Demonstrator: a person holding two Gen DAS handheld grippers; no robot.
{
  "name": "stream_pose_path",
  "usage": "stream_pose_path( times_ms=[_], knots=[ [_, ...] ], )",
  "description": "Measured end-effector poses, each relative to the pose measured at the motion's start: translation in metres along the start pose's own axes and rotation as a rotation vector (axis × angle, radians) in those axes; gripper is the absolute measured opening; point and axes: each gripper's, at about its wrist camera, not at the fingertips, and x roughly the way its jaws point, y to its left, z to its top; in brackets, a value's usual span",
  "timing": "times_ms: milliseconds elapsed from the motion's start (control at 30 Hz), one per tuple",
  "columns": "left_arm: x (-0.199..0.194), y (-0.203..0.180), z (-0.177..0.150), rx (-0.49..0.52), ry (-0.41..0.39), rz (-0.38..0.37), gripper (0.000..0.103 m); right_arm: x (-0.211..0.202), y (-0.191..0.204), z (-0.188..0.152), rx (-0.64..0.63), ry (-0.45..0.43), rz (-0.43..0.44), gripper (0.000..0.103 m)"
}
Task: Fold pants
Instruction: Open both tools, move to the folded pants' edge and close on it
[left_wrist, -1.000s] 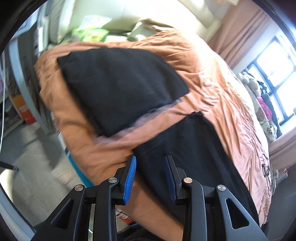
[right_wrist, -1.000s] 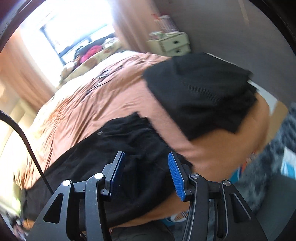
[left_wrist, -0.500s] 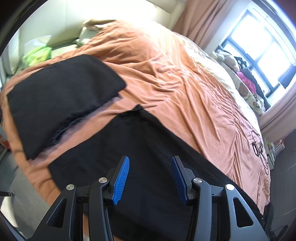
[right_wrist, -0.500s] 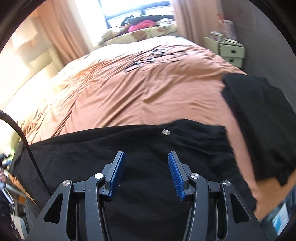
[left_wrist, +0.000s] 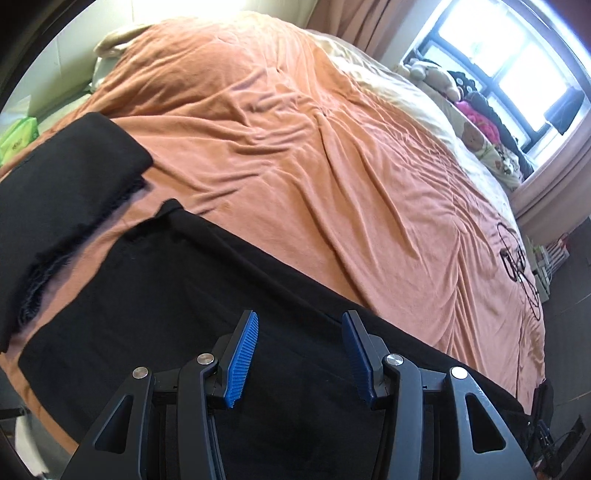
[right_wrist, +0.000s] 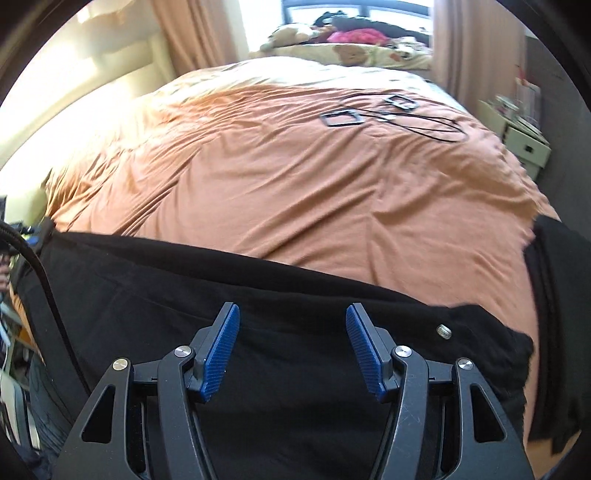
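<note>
Bed (left_wrist: 332, 155), orange cover (right_wrist: 295, 192): wrinkled, broad bare middle from the near edge back to the pillows and window.

Pants (left_wrist: 192, 295), black: laid flat lengthwise along the near edge of the bed. Far edge runs straight across the cover; waist end with a metal button (right_wrist: 444, 331) lies to the right in the right wrist view. One corner of the leg end is peaked up, just beside the folded cloth.

Folded black cloth (left_wrist: 62, 192): at the left corner of the bed, frayed edge toward the pants, a narrow strip of cover between them.

Second black cloth (right_wrist: 561, 295): at the right edge of the bed, apart from the waist.

Cables and two flat frames (right_wrist: 388, 114): far side of the cover, well apart from the pants.

Left tool (left_wrist: 299, 354): jaws apart, nothing between them, above the pants.

Right tool (right_wrist: 293, 350): jaws apart and just been opening, nothing gripped, above the pants near the waist.
</note>
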Motion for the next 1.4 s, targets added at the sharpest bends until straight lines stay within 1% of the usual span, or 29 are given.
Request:
stream_pose_path(
  times_ms=[100,167,267,333,533,600,700,767,933,1100,1167,1200,1233,1267,1300,1333,1367,1400],
  knots=[
    [0.015,-0.01,0.0,-0.021,0.035,-0.011,0.05,0.013,0.017,0.009,-0.057,0.023,0.014,0.059],
    [0.024,-0.017,-0.001,-0.017,0.053,-0.007,0.05,0.024,0.027,0.016,-0.092,0.042,0.026,0.059],
    [0.037,-0.024,-0.002,-0.011,0.078,0.012,0.05,0.044,0.042,0.024,-0.138,0.074,0.042,0.058],
    [0.045,-0.026,-0.002,-0.012,0.095,0.013,0.05,0.055,0.049,0.029,-0.165,0.094,0.047,0.058],
    [0.064,-0.027,-0.002,-0.021,0.132,0.042,0.05,0.09,0.072,0.041,-0.259,0.161,0.078,0.058],
    [0.069,-0.028,-0.001,-0.03,0.141,0.047,0.05,0.104,0.076,0.044,-0.286,0.195,0.088,0.058],
    [0.076,-0.03,0.002,-0.022,0.144,0.066,0.05,0.122,0.078,0.047,-0.314,0.221,0.09,0.058],
    [0.083,-0.028,0.004,-0.034,0.158,0.074,0.05,0.137,0.079,0.048,-0.324,0.242,0.099,0.058],
    [0.098,-0.024,0.007,-0.051,0.187,0.098,0.05,0.16,0.081,0.045,-0.37,0.298,0.126,0.058],
    [0.11,-0.02,0.007,-0.093,0.211,0.118,0.05,0.168,0.08,0.045,-0.371,0.305,0.141,0.058],
    [0.113,-0.022,0.007,-0.09,0.219,0.141,0.05,0.168,0.082,0.043,-0.387,0.307,0.146,0.046],
    [0.113,-0.022,0.007,-0.092,0.221,0.151,0.047,0.167,0.084,0.043,-0.398,0.302,0.139,0.04],
    [0.113,-0.022,0.007,-0.096,0.218,0.171,0.041,0.166,0.084,0.043,-0.4,0.299,0.134,0.022],
    [0.112,-0.022,0.007,-0.095,0.215,0.2,0.027,0.163,0.082,0.044,-0.397,0.294,0.125,0.009],
    [0.11,-0.019,0.007,-0.101,0.212,0.201,0.016,0.161,0.082,0.046,-0.395,0.285,0.12,0.006],
    [0.11,-0.017,0.007,-0.108,0.215,0.188,0.01,0.157,0.082,0.046,-0.391,0.271,0.125,0.002],
    [0.109,-0.015,0.007,-0.114,0.22,0.174,0.005,0.154,0.082,0.046,-0.391,0.257,0.126,0.001],
    [0.106,-0.014,0.006,-0.116,0.217,0.162,0.003,0.15,0.084,0.044,-0.394,0.242,0.126,0.001]
  ],
)
